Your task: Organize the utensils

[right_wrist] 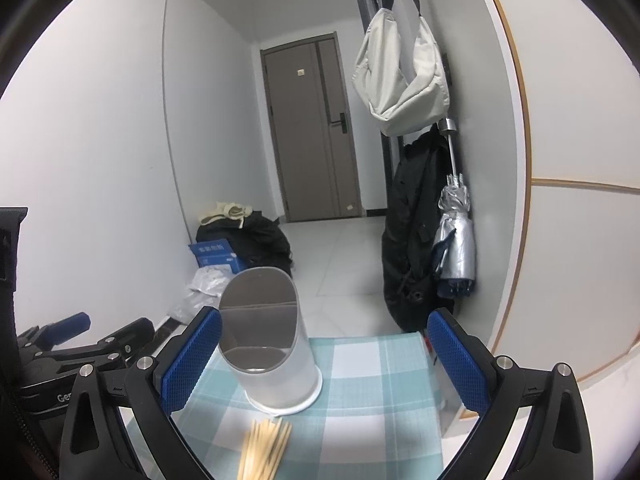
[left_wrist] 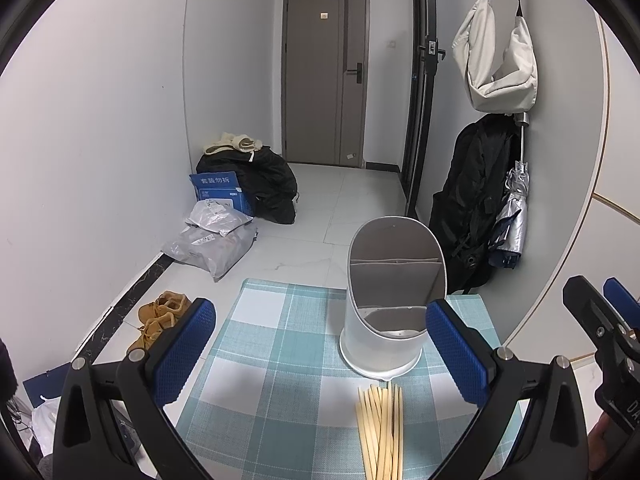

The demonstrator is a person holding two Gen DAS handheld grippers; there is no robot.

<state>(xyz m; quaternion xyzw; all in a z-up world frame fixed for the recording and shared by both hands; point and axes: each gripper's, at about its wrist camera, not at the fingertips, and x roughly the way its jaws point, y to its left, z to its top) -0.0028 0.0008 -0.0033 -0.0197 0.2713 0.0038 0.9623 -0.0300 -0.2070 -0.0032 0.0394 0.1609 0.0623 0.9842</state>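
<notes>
A bundle of wooden chopsticks (left_wrist: 381,432) lies on the blue-checked tablecloth (left_wrist: 280,360), just in front of a white utensil holder (left_wrist: 390,300) with a slanted open top and an inner divider; the holder looks empty. My left gripper (left_wrist: 320,356) is open and empty, above the cloth, with the holder near its right finger. In the right wrist view the chopsticks (right_wrist: 264,452) lie near the bottom edge and the holder (right_wrist: 268,340) stands beside the left finger. My right gripper (right_wrist: 324,360) is open and empty.
The small table stands in a hallway. On the floor to the left lie brown shoes (left_wrist: 160,320), grey parcels (left_wrist: 212,244), a blue box (left_wrist: 220,194) and dark bags. A black backpack (left_wrist: 476,208), a silver umbrella (left_wrist: 512,216) and a white bag (left_wrist: 496,52) hang at the right wall.
</notes>
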